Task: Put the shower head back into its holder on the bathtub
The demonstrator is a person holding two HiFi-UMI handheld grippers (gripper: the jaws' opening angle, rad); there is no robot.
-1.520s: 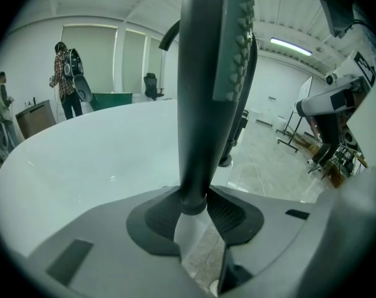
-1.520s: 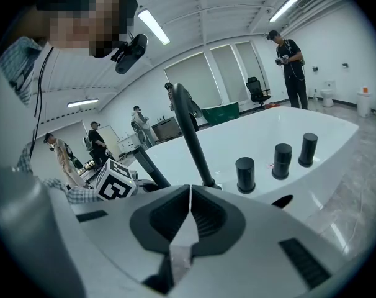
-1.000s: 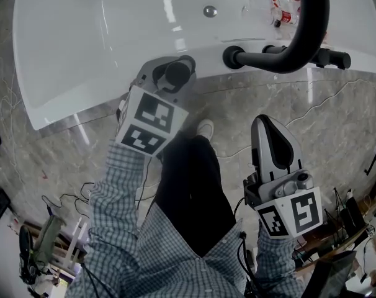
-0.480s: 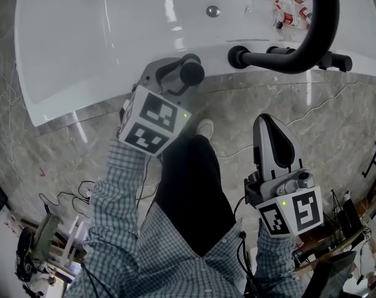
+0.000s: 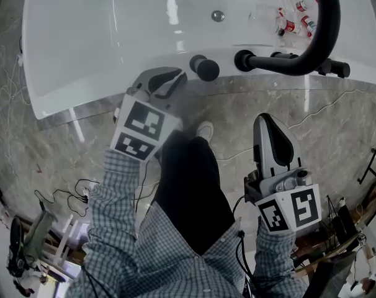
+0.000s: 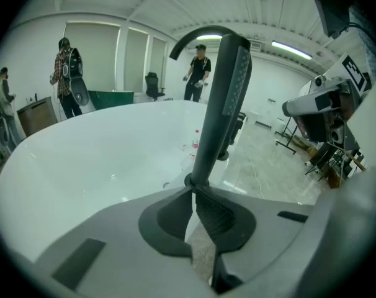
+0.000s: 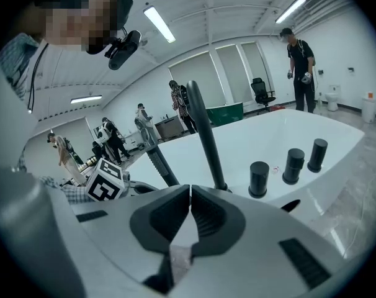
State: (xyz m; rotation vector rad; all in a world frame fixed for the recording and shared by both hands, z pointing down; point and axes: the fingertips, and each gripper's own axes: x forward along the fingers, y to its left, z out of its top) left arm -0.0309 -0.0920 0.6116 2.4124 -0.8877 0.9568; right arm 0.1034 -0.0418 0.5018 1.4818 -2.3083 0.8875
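The black shower head (image 5: 205,67) stands upright in its holder on the rim of the white bathtub (image 5: 82,98). In the left gripper view the shower head (image 6: 222,104) rises just beyond the jaw tips. My left gripper (image 5: 174,77) sits a little to its left and apart from it, jaws closing with nothing between them. In its own view the left gripper (image 6: 192,188) has its tips nearly meeting. My right gripper (image 5: 267,120) hangs shut and empty over the floor; its view shows the right gripper (image 7: 190,189) and the shower head (image 7: 158,161).
A black arched faucet (image 5: 315,39) and black knobs (image 7: 259,179) stand on the rim to the right. Small bottles (image 5: 290,14) lie in the tub near the drain (image 5: 218,16). Cables (image 5: 64,197) trail on the marble floor. People (image 6: 198,73) stand beyond the tub.
The left gripper's jaws opened off the shower head, drew back to the left and closed again. The shower head stays standing in its holder. The right gripper has not moved.
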